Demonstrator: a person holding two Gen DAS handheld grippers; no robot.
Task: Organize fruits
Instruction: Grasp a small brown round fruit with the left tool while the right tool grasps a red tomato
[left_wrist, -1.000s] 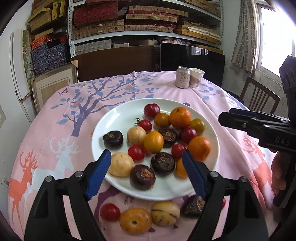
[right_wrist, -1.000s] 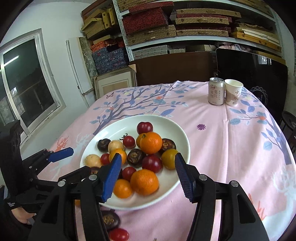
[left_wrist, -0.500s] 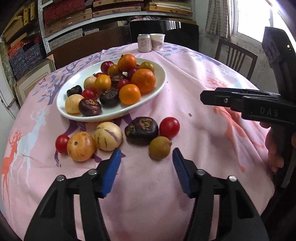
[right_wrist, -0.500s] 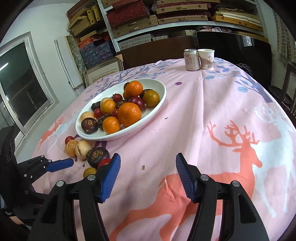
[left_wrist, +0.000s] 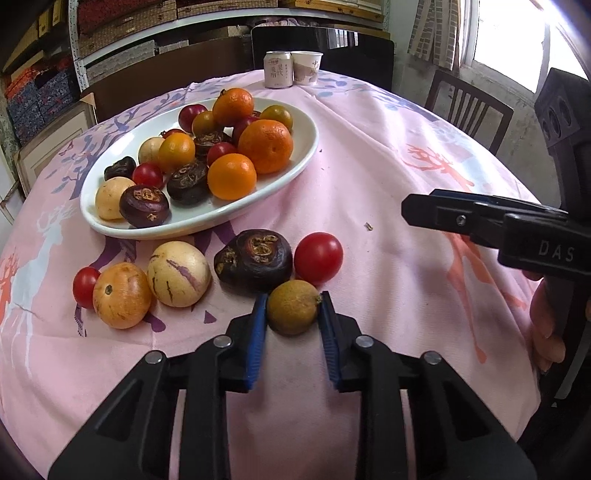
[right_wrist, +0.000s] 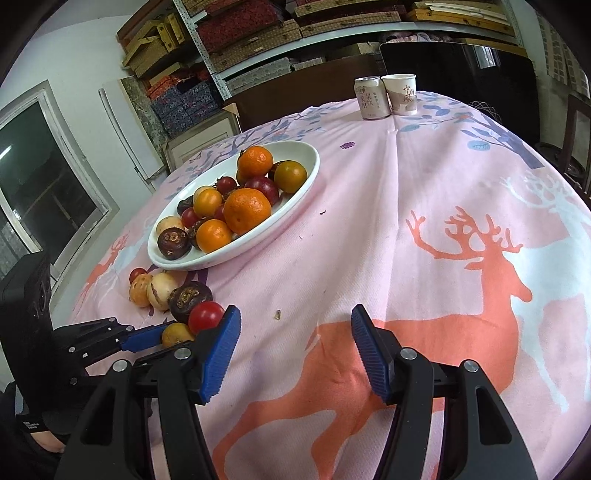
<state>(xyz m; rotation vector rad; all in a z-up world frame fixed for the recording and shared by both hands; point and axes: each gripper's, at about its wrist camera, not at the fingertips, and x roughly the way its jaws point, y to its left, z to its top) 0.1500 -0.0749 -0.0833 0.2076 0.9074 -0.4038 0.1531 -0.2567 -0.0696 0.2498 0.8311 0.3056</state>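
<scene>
My left gripper (left_wrist: 293, 313) is clamped on the small brown fruit (left_wrist: 293, 312); right gripper (right_wrist: 295, 349) gapes, empty. Risk: round skin (pads near its middle) squirts out on lifting, nudging the red tomato (left_wrist: 318, 257).

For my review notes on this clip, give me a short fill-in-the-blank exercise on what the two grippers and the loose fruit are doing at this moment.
1. The left gripper is shut on the small ____ fruit.
2. Nothing lies between the pads of the ____ gripper.
3. Most of the fruit sits in the white ____.
4. The drinks can stands beside a paper ____.

Missing words: brown; right; plate; cup
</scene>
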